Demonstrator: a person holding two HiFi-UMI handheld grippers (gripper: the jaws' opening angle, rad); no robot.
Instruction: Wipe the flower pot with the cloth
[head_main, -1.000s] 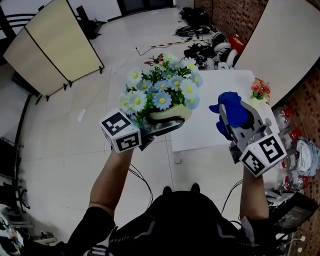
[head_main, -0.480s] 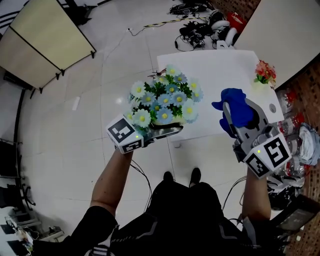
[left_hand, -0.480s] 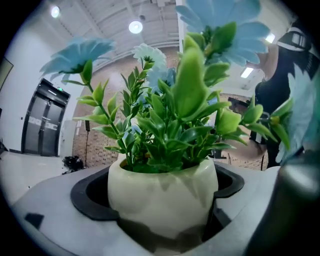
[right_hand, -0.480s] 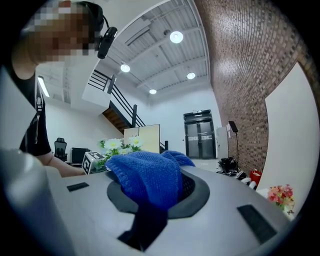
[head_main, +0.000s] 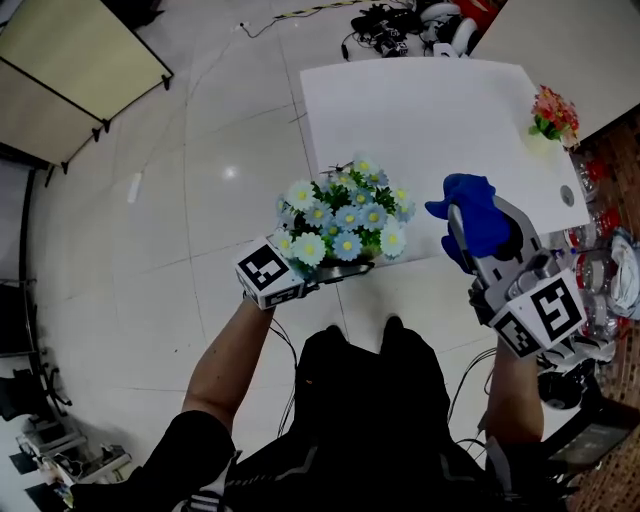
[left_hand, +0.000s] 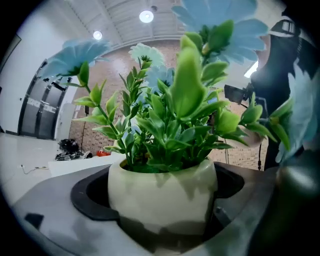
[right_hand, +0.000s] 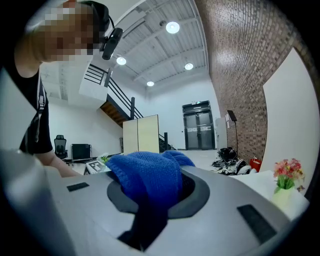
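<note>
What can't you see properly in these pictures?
1. Flower pot: in the head view the blue flowers cover it. In the left gripper view its bottom sinks behind the fingers.
2. Cloth: in the right gripper view its lower end drops out of sight between the fingers.
3. Clutter on the floor: in the head view it is cut off by the top edge and too small to name.

flower pot (left_hand: 162, 192) looked smooth, glazed, slightly glossy. cloth (right_hand: 147, 177) was coarse blue knit, matt. desk (head_main: 430, 120) top was plain matt white; floor (head_main: 200, 200) tiles were glossy, reflecting a lamp.
</note>
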